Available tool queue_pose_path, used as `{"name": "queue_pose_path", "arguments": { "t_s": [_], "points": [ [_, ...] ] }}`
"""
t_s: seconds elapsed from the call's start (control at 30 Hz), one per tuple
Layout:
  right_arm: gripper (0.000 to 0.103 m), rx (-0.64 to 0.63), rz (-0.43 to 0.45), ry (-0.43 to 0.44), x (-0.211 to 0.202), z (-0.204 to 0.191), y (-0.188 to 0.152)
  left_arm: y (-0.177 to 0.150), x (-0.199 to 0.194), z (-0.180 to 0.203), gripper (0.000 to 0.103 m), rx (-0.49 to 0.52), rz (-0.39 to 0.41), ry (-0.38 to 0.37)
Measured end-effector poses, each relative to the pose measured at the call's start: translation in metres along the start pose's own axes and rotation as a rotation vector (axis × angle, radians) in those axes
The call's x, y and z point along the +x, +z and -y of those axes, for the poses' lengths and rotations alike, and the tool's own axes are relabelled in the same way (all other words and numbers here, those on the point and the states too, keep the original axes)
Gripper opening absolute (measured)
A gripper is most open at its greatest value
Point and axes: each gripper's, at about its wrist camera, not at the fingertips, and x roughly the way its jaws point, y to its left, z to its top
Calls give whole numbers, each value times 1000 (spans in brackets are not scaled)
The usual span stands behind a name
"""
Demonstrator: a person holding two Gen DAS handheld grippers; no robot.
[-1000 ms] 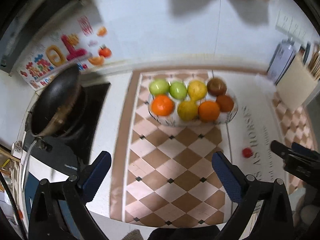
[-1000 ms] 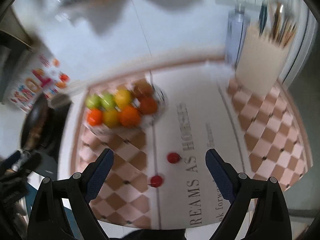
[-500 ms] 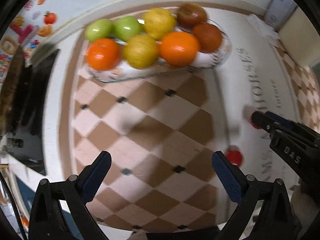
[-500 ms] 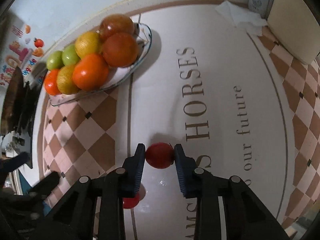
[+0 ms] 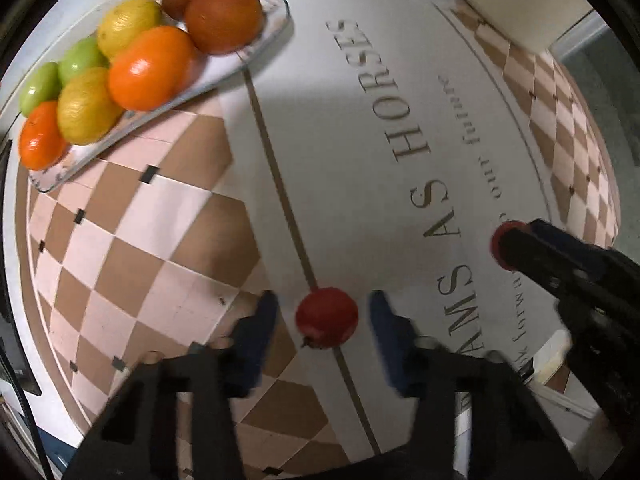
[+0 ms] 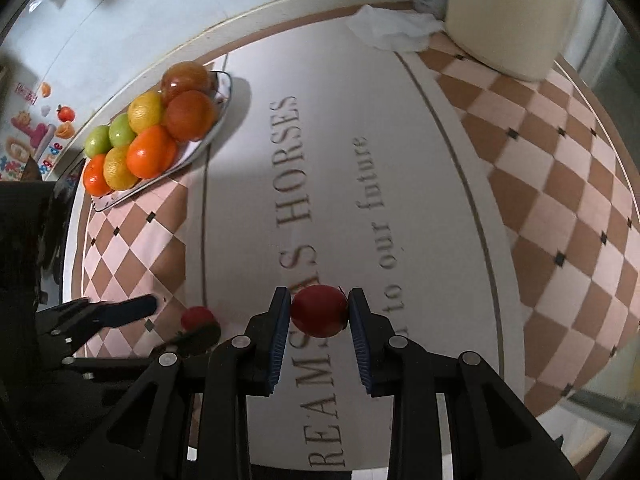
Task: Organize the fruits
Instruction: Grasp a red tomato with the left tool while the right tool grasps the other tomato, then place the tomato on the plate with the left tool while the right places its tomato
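Note:
Two small red fruits lie on the printed mat. My right gripper (image 6: 319, 308) is shut on one red fruit (image 6: 318, 311); this fruit also shows in the left wrist view (image 5: 499, 240). My left gripper (image 5: 324, 312) is open, with its jaws on either side of the other red fruit (image 5: 327, 317) and a gap on each side; that fruit also shows in the right wrist view (image 6: 196, 317). A glass plate (image 5: 262, 38) at the far left holds several oranges, yellow fruits and green apples.
A cream container (image 6: 508, 16) and a crumpled white tissue (image 6: 394, 26) stand at the far right. A stove with a dark pan edge (image 6: 30, 172) is at the left. The wall behind carries colourful stickers (image 6: 36, 132).
Both grippers dropped towards the mat. My right gripper closed on a red fruit. My left gripper came down around the other red fruit and its jaws narrowed.

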Motion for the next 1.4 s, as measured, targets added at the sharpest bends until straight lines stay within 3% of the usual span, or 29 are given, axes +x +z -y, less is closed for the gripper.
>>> {"name": "queue_pose_path", "arguments": {
  "t_s": [0.17, 0.3, 0.47, 0.63, 0.73, 0.9, 1.17, 1.23, 1.33, 1.4],
  "points": [
    [32, 3, 10, -2, -9, -1, -1, -2, -4, -5, 29, -24, 31, -18],
    [32, -20, 27, 13, -18, -12, 7, 0, -30, -33, 29, -94, 79, -54],
    [32, -41, 59, 94, -22, -36, 31, 5, -87, -96, 29, -256, 171, -117],
    [32, -31, 57, 216, 2, -74, 71, 18, -117, -163, 29, -389, 233, -118],
    [32, -45, 48, 247, 22, -97, 95, 36, -112, -191, 29, -449, 227, -104],
    [32, -133, 6, 198, 60, -129, 124, 56, -83, -211, 29, -485, 183, -76],
    [33, -168, -33, 193, 82, -136, 134, 66, -54, -234, 30, -529, 102, -82],
    [36, -157, -54, 201, 85, -135, 137, 67, -53, -236, 30, -547, 84, -88],
    [60, -136, -63, 207, 82, -130, 141, 69, -57, -237, 32, -554, 90, -83],
    [78, -128, -55, 195, 75, -126, 143, 70, -62, -236, 48, -545, 100, -64]
  ]
}}
